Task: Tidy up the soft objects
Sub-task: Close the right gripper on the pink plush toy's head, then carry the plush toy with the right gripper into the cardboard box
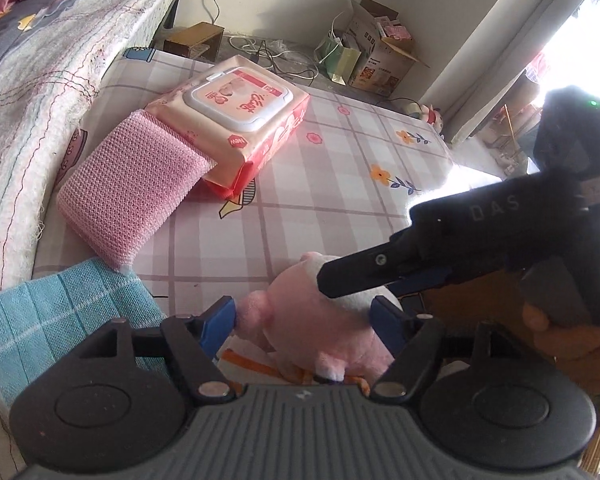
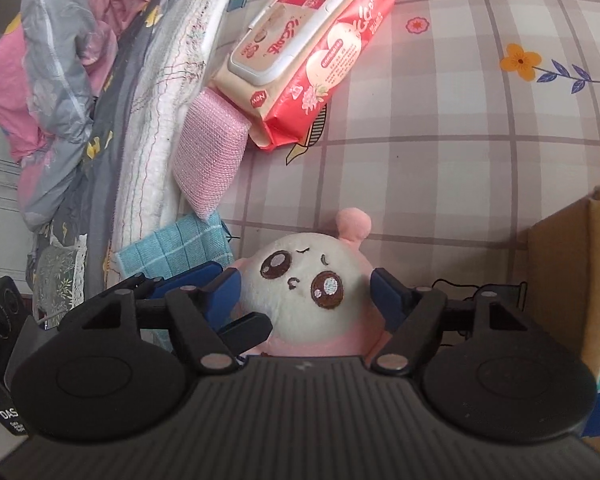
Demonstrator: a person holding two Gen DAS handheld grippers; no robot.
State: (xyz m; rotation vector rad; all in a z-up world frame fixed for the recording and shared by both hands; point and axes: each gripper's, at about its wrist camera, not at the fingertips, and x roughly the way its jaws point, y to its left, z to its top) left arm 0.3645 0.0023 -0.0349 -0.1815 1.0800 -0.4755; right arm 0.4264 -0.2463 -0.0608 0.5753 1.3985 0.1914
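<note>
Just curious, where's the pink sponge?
In the left wrist view, the pink sponge lies left on the bed, leaning on the wipes pack, above the blue cloth.

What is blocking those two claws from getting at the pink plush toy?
Nothing visible. The plush toy already sits between the open fingers of both the left gripper and the right gripper; only the two grippers crowd each other around it.

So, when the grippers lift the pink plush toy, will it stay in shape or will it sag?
The plush toy looks stuffed and rounded, so it probably squashes between the pads but keeps its shape. It seems light for its size. Its fuzzy fabric should not slip easily, though the round head might roll if released.
</note>
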